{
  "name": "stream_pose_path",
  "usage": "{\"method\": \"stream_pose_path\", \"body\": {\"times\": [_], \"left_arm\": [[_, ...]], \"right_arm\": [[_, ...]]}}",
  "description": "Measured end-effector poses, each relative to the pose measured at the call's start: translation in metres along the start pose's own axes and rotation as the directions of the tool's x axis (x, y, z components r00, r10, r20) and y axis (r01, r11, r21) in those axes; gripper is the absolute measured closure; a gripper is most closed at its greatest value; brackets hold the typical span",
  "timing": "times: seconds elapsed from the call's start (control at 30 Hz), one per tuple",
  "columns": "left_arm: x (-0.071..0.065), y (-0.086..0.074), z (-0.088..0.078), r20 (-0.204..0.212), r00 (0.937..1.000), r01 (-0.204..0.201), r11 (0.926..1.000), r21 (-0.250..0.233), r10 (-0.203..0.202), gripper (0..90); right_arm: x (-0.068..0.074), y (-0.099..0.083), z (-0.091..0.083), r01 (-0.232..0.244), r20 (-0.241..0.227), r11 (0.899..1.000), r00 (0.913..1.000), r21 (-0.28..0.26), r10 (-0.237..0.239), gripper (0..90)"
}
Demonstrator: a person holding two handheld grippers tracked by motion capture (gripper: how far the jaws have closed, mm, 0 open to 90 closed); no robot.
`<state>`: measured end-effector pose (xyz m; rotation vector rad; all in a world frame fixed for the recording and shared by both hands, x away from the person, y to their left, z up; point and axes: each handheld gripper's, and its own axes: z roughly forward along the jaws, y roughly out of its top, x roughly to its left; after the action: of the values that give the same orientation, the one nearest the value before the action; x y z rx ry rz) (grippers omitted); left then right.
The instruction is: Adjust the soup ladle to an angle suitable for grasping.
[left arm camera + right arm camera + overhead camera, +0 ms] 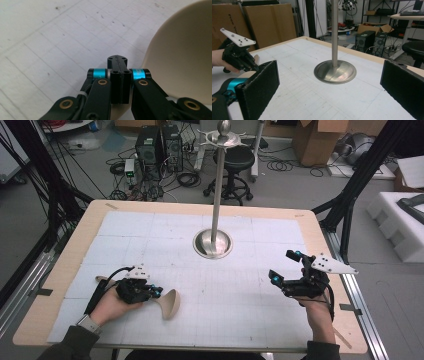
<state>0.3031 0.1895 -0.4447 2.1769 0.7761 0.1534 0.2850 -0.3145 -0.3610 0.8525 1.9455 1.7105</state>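
A beige, bowl-shaped object [170,304] lies on its side on the white gridded mat [225,295], near the front left. My left gripper [157,292] lies low beside it, shut, jaws pressed flat together with nothing seen between them. In the left gripper view the beige object [185,55] curves up right next to the shut left gripper [117,59] and runs under its right jaw. My right gripper [283,265] hovers at the mat's right side, open, its pads [259,85] wide apart around empty air. A metal stand [213,243] rises from the table's middle.
The stand's round base [335,71] and thin pole [218,185] sit ahead of the right gripper. A beige tip [100,279] pokes out behind the left hand. The wooden table edge [45,290] frames the mat. Computers, a stool and boxes stand on the floor beyond.
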Motion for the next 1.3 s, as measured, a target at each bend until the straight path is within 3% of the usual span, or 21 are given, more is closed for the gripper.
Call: {"method": "stream_pose_path", "body": {"times": [0.17, 0.33, 0.47, 0.63, 0.83, 0.93, 1.03, 1.17, 1.3], "left_arm": [[-0.010, -0.012, -0.009, 0.007, 0.9999, -0.012, 0.9999, -0.012, 0.012, 90.0], [-0.020, -0.021, -0.019, 0.007, 0.9978, -0.066, 0.9978, 0.000, 0.066, 90.0], [-0.027, -0.031, -0.028, 0.020, 0.9975, -0.067, 0.9977, -0.012, 0.067, 90.0], [-0.032, -0.041, -0.034, 0.016, 0.9964, -0.083, 0.9961, -0.032, 0.083, 90.0], [-0.031, -0.042, -0.035, 0.020, 0.9950, -0.097, 0.9942, -0.046, 0.098, 89.9], [-0.027, -0.038, -0.045, -0.010, 0.9951, -0.099, 0.9896, -0.104, 0.098, 89.9], [-0.018, -0.036, -0.062, -0.058, 0.9960, -0.077, 0.9838, -0.162, 0.068, 89.9], [-0.001, -0.046, -0.084, -0.129, 0.9911, -0.053, 0.9837, -0.172, 0.031, 89.9], [0.020, -0.067, -0.104, -0.186, 0.9818, 0.007, 0.9838, -0.179, -0.041, 89.9]], "right_arm": [[0.000, -0.001, 0.001, 0.000, -0.001, 1.000, 1.0000, 0.003, 0.000, 1.2], [0.000, -0.002, 0.003, 0.003, -0.002, 1.000, 1.0000, 0.010, -0.002, 1.2], [0.001, -0.002, 0.004, 0.003, -0.006, 1.000, 1.0000, 0.014, -0.003, 1.2], [0.002, -0.004, 0.007, 0.004, -0.008, 1.000, 1.0000, 0.025, -0.004, 1.1], [0.002, -0.004, 0.010, 0.007, 0.006, 0.999, 1.0000, 0.035, -0.007, 1.2], [0.002, -0.004, 0.010, 0.007, 0.003, 0.999, 1.0000, 0.032, -0.007, 1.2], [0.002, -0.003, 0.010, 0.004, 0.001, 1.000, 1.0000, 0.028, -0.004, 1.2], [0.002, -0.003, 0.010, 0.004, -0.005, 1.000, 1.0000, 0.030, -0.003, 1.2], [0.002, -0.003, 0.010, 0.006, -0.007, 1.000, 1.0000, 0.027, -0.005, 1.2]]}}
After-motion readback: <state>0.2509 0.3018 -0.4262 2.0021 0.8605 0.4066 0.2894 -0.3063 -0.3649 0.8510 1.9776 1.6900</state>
